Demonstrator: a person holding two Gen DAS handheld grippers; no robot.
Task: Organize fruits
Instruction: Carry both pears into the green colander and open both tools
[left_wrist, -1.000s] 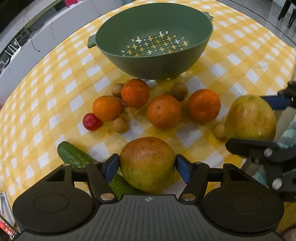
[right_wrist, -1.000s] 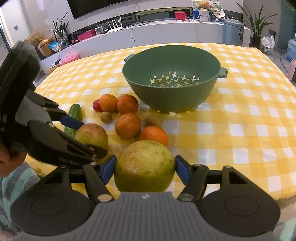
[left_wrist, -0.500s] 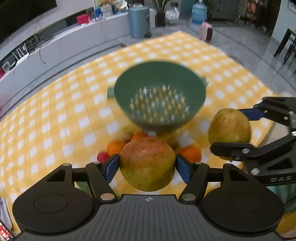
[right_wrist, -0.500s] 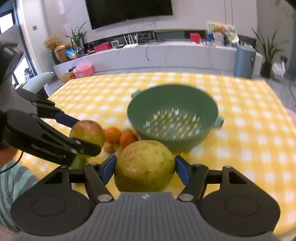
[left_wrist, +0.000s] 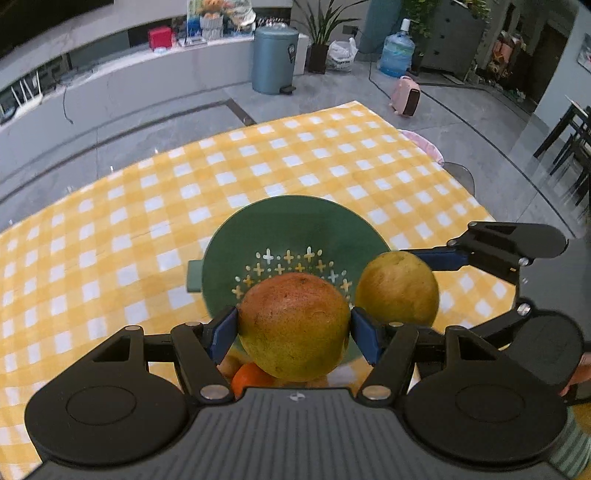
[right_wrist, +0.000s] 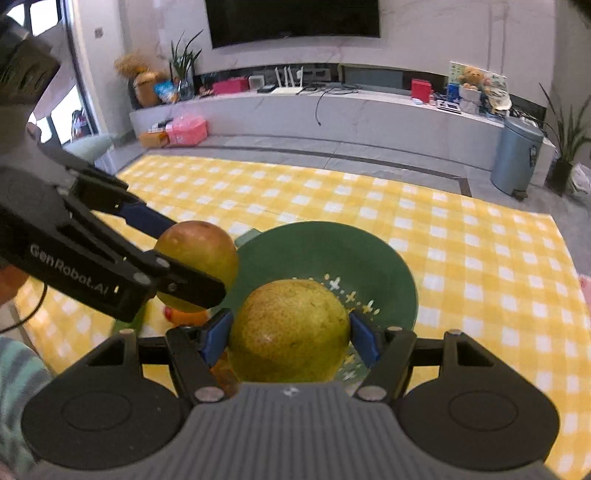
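A colander (left_wrist: 295, 229) is set on the worktop (left_wrist: 110, 229), near its middle. Two fruits are held side by side above the colander's near rim: one fruit (left_wrist: 293, 326) between the pads of the left tool (left_wrist: 294, 332), the other fruit (right_wrist: 290, 330) between the pads of the right tool (right_wrist: 290, 338), just to its right. An orange (left_wrist: 249, 376) is seen on the worktop below the left tool, before the colander. A bin (right_wrist: 517, 158) is placed on the floor beyond the worktop.

Floor (left_wrist: 332, 92): grey tile.
Wall (right_wrist: 461, 33): pale, black TV (right_wrist: 295, 18) mounted.
Ledge (right_wrist: 351, 107): long, white, cluttered.
Bin (right_wrist: 517, 158): blue-grey.
Window (right_wrist: 44, 22): daylight, left.
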